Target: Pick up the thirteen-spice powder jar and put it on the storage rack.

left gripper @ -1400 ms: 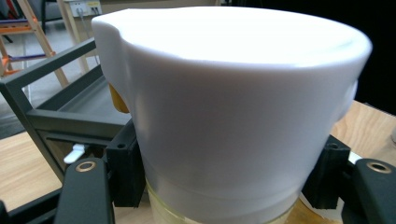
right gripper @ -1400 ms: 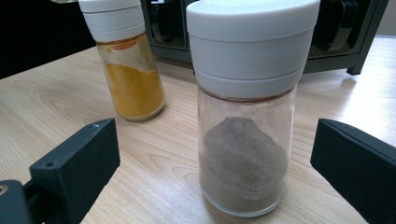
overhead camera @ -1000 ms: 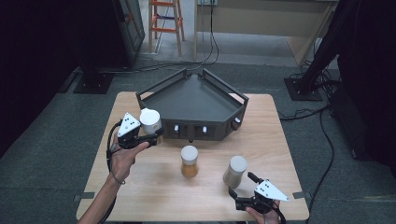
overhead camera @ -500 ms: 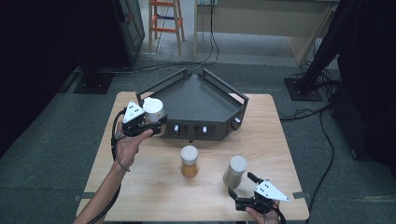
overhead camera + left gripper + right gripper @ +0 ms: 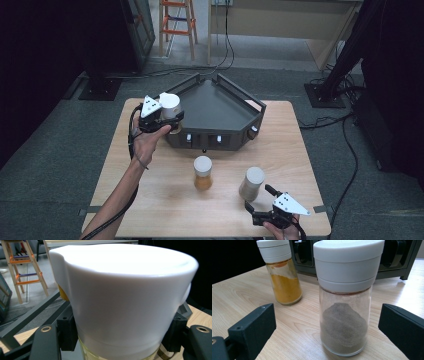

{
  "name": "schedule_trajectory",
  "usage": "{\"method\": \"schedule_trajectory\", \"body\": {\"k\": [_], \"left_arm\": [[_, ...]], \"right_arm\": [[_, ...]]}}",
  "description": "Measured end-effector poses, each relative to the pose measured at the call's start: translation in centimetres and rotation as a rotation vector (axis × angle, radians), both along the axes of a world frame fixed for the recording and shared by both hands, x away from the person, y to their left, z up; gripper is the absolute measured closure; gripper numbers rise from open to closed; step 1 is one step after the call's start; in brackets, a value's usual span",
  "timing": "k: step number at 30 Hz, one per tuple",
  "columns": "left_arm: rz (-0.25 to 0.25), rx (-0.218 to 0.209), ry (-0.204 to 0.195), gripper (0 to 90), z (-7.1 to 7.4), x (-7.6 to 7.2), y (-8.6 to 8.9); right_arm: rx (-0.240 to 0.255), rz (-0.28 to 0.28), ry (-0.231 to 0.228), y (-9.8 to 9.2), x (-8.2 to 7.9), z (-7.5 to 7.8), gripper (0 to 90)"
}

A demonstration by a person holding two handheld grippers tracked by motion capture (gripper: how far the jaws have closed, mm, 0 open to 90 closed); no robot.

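Observation:
My left gripper [image 5: 169, 119] is shut on a white-capped spice jar [image 5: 170, 106], held in the air at the left corner of the dark three-cornered tray [image 5: 216, 111]. In the left gripper view the jar's white cap [image 5: 125, 295] looms between the black jaws, which press on its sides. A jar of orange powder [image 5: 203, 173] stands on the table in front of the tray. A jar of grey-brown powder [image 5: 251, 183] stands to its right. My right gripper [image 5: 260, 200] rests open near the front edge, its jaws on either side of the grey-brown jar [image 5: 345, 302] without touching it.
The wooden table [image 5: 150, 200] carries the tray at its far middle. An orange stepladder [image 5: 177, 25] and a desk stand on the floor beyond. Dark stands flank the table, and cables run across the carpet.
My left hand has carried the white-capped jar to the right and a little up, from beside the tray to its left corner. The right gripper has stayed still.

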State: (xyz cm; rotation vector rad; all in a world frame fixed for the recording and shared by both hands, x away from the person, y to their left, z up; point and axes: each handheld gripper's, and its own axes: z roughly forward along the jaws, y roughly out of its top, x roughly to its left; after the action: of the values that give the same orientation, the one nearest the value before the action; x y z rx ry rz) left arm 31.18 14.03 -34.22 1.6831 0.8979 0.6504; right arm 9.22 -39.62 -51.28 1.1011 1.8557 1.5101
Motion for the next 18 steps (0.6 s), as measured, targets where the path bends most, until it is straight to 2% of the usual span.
{"method": "schedule_trajectory", "body": {"k": [18], "left_arm": [[0.063,-0.009,0.008,30.4,-0.6,3.6,-1.8]], "right_arm": [[0.002,0.007,-0.002,-0.1,0.0,0.0,1.2]]}}
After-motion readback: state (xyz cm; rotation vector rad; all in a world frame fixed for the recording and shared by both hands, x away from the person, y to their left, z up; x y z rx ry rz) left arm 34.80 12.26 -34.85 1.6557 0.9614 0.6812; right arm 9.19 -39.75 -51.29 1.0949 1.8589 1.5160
